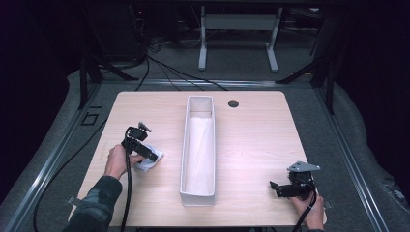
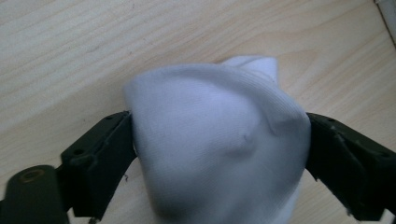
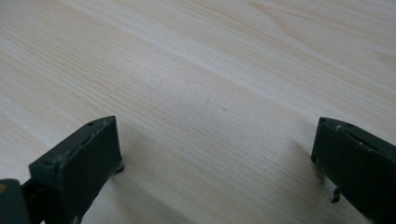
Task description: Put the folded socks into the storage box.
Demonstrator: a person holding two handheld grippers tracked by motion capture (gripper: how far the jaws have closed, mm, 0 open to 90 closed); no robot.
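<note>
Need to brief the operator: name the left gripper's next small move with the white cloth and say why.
Probably lift it. In the left gripper view the left gripper has both jaws pressed against the sides of the bunched white cloth, which lies on the table. The long white bin stands open to its right, a likely destination.

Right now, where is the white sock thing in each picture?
High view: white cloth at left, under the left gripper.
Left gripper view: cloth in the middle, between the jaws, pads touching it.
Right gripper view: bare wood.
Shared landmark: the wooden table.
</note>
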